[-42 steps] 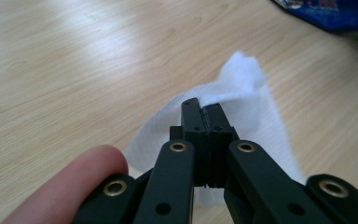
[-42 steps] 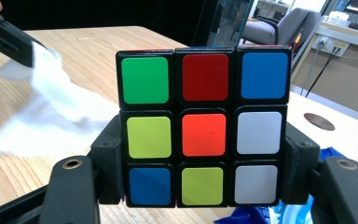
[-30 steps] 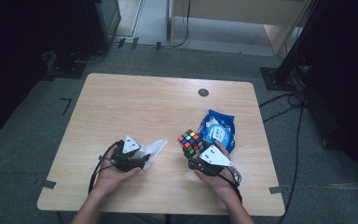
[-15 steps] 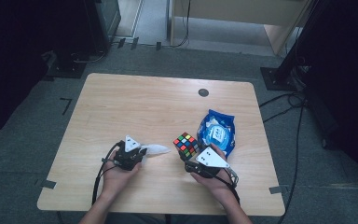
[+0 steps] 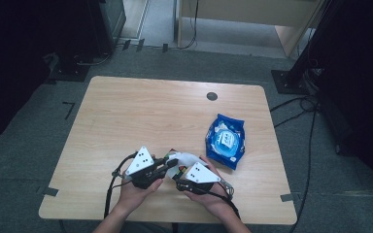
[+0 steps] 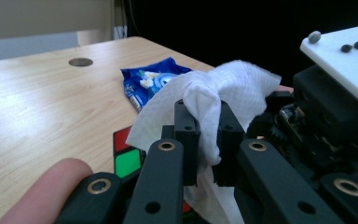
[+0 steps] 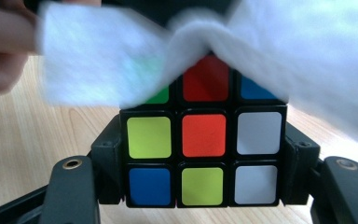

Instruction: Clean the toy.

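My right gripper (image 7: 204,161) is shut on a Rubik's cube (image 7: 204,154), its black fingers (image 7: 109,163) pressing the cube's two sides. A white wipe (image 6: 223,93) is pinched in my left gripper (image 6: 208,121), which is shut on it. The wipe (image 7: 121,70) drapes over the cube's top row. In the high view the two grippers meet near the table's front edge, left gripper (image 5: 170,162) beside right gripper (image 5: 178,174), with the wipe (image 5: 187,158) between them. From the left gripper view a corner of the cube (image 6: 128,156) shows under the wipe.
A blue packet of wipes (image 5: 226,141) lies just right of the hands, also as the blue packet (image 6: 151,84) beyond the wipe. A round dark grommet (image 5: 211,96) sits far back on the wooden table (image 5: 141,111). Cables trail on the floor at right.
The left gripper has closed on the wipe, risen and moved right. The right gripper has brought the cube left and nearer the front edge. The wipe now lies on the cube.
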Demonstrator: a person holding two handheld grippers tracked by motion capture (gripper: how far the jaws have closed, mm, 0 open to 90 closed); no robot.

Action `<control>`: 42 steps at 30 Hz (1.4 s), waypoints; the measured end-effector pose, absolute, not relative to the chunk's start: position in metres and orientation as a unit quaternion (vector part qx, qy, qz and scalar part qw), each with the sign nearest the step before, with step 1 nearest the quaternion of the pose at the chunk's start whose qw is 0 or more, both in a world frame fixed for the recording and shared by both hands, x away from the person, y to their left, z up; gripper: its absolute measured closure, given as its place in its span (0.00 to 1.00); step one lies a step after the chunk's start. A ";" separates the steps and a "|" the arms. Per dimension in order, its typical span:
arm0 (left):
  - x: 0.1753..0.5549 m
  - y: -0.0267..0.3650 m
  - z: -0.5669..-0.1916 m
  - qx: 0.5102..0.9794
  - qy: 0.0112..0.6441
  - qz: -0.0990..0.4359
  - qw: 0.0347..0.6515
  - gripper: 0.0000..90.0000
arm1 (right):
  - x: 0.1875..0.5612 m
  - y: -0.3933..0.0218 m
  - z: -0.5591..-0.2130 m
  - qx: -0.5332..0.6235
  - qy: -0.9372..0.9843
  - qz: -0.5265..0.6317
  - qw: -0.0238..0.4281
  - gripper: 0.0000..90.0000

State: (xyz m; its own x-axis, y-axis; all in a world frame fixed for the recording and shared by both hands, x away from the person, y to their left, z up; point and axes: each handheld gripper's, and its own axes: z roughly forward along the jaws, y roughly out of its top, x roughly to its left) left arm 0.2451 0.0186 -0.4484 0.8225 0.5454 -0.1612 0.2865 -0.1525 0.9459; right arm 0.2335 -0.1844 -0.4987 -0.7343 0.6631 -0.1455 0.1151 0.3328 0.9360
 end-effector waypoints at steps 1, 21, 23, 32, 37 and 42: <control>0.247 0.020 -0.449 0.748 0.283 0.102 0.592 0.93 | 0.233 -0.184 -0.498 0.253 0.774 0.516 0.266 0.38; 0.252 0.037 -0.436 0.732 0.334 0.125 0.580 0.93 | 0.230 -0.184 -0.498 0.239 0.765 0.527 0.283 0.38; 0.246 0.027 -0.435 0.741 0.318 0.127 0.578 0.92 | 0.229 -0.182 -0.497 0.236 0.765 0.528 0.283 0.38; 0.260 0.037 -0.447 0.733 0.366 0.126 0.559 0.92 | 0.226 -0.183 -0.493 0.227 0.761 0.533 0.293 0.38; 0.277 0.054 -0.464 0.732 0.425 0.143 0.513 0.93 | 0.227 -0.186 -0.490 0.227 0.752 0.543 0.295 0.38; 0.286 0.068 -0.471 0.725 0.453 0.152 0.495 0.87 | 0.229 -0.192 -0.487 0.239 0.745 0.546 0.300 0.38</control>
State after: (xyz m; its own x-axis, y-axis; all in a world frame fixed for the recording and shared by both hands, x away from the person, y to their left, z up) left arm 0.2858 0.0682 -0.4707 0.5428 0.8081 -0.2286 0.5073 -0.0986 0.8561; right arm 0.2292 -0.1918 -0.4871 -0.7055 0.6841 -0.1852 0.0293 0.2892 0.9568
